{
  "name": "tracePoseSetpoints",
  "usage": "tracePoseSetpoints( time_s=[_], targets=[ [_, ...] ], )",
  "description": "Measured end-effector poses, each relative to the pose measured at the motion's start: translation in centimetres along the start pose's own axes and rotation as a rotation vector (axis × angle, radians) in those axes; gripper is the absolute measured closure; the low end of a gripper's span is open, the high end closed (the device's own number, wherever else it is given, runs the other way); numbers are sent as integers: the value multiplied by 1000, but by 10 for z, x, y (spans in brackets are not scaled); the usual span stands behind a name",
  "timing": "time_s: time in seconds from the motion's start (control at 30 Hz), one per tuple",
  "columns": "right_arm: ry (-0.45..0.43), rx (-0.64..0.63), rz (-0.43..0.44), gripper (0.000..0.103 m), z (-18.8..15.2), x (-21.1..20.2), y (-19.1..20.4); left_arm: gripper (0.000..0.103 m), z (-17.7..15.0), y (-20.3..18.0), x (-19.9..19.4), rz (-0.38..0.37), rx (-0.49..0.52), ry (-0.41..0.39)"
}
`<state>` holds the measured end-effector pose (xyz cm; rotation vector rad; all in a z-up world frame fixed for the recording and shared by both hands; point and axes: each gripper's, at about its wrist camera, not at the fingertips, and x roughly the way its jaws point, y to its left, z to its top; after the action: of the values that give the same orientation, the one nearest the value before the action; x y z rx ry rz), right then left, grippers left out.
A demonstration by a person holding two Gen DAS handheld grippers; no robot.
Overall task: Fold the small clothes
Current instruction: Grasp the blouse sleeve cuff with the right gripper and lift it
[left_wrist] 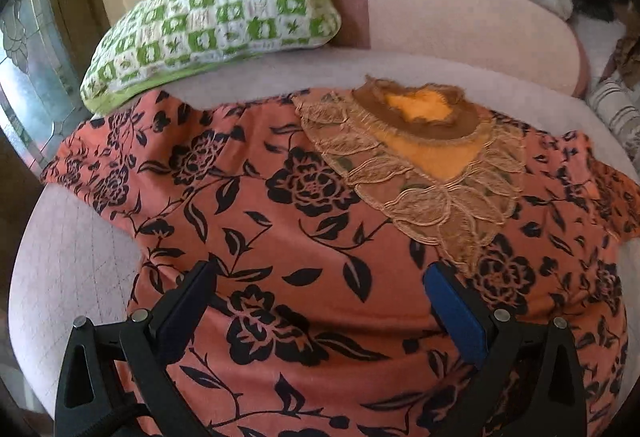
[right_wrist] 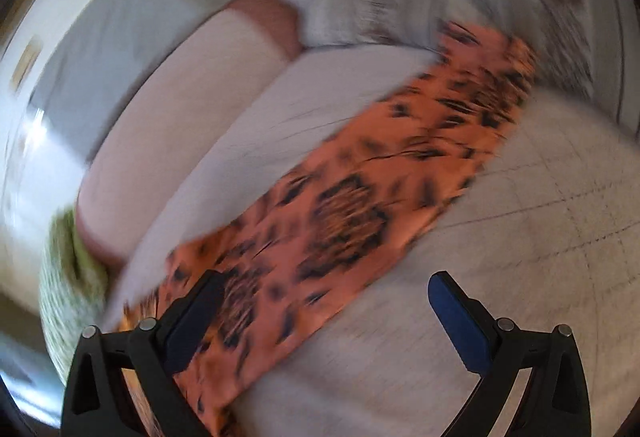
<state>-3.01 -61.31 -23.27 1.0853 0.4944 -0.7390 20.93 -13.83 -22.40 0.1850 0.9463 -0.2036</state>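
A salmon-orange garment (left_wrist: 280, 205) with black flowers lies spread on a pale bed cover (left_wrist: 72, 261). Its neckline has a tan embroidered lace yoke (left_wrist: 424, 173) with yellow lining. My left gripper (left_wrist: 320, 273) hovers open just above the garment's middle, with nothing between its fingers. The right wrist view is motion-blurred. There the same garment (right_wrist: 360, 189) runs as a diagonal band from lower left to upper right. My right gripper (right_wrist: 326, 285) is open over the garment's near edge, its left finger (right_wrist: 192, 317) above the cloth and its blue-padded right finger (right_wrist: 456, 317) above the bare cover.
A green and white crocheted pillow (left_wrist: 212, 21) lies behind the garment at the left. A pink bolster (left_wrist: 460, 25) lies across the back. Striped cloth (left_wrist: 616, 109) shows at the right edge. A glass pane (left_wrist: 28, 49) is at the far left.
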Motion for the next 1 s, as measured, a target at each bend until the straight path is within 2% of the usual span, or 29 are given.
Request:
tracePoseSetpoints(
  time_s=[0.07, 0.17, 0.3, 0.33, 0.37, 0.4, 0.43, 0.5, 0.57, 0.6, 0.67, 0.77, 0.87, 0.93, 1.0],
  targets=[
    [-3, 88, 48, 6, 12, 7, -21, 0, 1, -4, 2, -8, 18, 15],
    [2, 138, 113, 10, 27, 19, -32, 0, -4, -13, -1, 11, 61, -7],
    [-25, 137, 122, 16, 40, 34, -30, 0, -5, -16, 2, 4, 75, -9],
    [-33, 135, 125, 26, 42, 38, -28, 0, -4, -16, 2, 0, 76, -11],
    [-35, 139, 130, 46, 45, 43, -27, 0, -4, -16, 2, 1, 78, -18],
    [-24, 161, 134, 60, 52, 55, -31, 0, -2, -16, 3, 10, 81, -25],
    [-17, 191, 118, 83, 54, 62, -37, 0, -1, -16, 3, 28, 87, -39],
    [-25, 228, 125, 89, 56, 65, -40, 0, 1, -16, 2, 46, 92, -55],
    [-64, 134, 69, 92, 58, 50, -12, 0, 3, -12, -1, 63, 87, -67],
    [-84, 71, 76, 92, 57, 40, 7, 0, 4, -9, -2, 71, 80, -70],
    [-101, -7, 142, 93, 55, 20, 44, 0, 7, 1, -6, 74, 50, -72],
    [-95, -113, 310, 93, 37, -16, 109, 0, 11, 19, -14, 98, 2, -88],
    [-26, -211, 463, 93, 1, -39, 173, 0, 12, 43, -21, 119, -58, -91],
    [57, -296, 561, 93, -36, -45, 219, 0, 12, 58, -22, 138, -92, -90],
    [155, -393, 609, 93, -80, -40, 262, 0, 12, 78, -22, 168, -130, -87]
  ],
)
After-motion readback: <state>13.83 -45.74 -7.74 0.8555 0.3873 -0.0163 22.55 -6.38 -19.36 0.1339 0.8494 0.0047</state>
